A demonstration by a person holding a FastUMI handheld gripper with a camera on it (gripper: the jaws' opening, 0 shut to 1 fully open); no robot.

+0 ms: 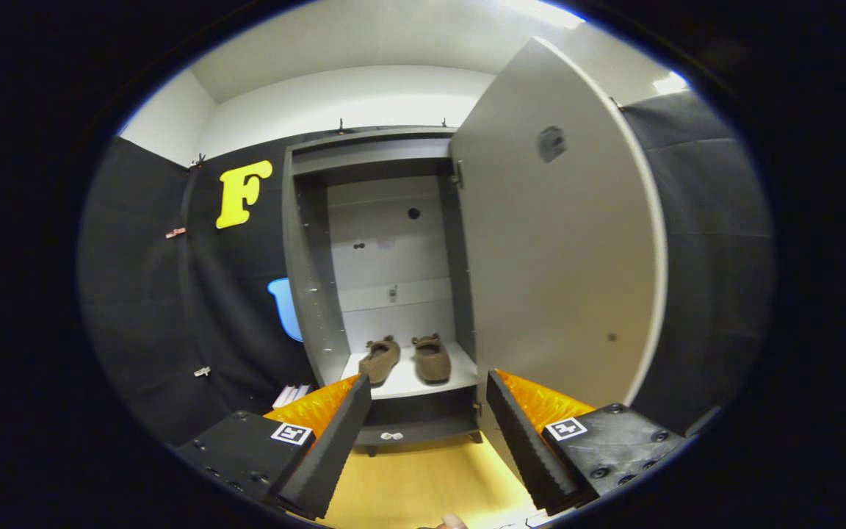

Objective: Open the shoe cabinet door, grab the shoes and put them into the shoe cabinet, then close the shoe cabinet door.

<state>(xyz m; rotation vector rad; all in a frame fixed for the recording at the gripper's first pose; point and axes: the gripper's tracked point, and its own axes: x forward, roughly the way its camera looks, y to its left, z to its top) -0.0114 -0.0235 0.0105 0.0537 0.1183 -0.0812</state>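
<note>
Gripper [429, 433] fingers spread wide apart, holding nothing, pointed at the cabinet [305, 294] from a bit back. Door [562, 250] swung open to the right, hinged on the cabinet's right wall; its lower edge sits just beside the right finger, maybe touching, can't tell w/ the fisheye bend. Risks from here: closing calls for a push on the door's outer face or far edge, and the gripper is on the inner side now, so a swing round could knock the door or drag it open wider. If the push lands near the hinge the door may barely move or the finger could slide off the smooth panel. Fast shove = door slams and bounces back open. Also the right finger could get pinched between door and cabinet frame if it stays in the gap. Contents: both shoes [405, 358] already on the pale shelf [408, 382] low in the cabinet, side by side, toes toward the back, left one angled a bit, beyond the fingertips. Upper part of the cabinet looks empty. Small pale bit [391, 436] on the bottom ledge under the shelf, unclear what. Wood floor [423, 477] near the fingers.
</note>
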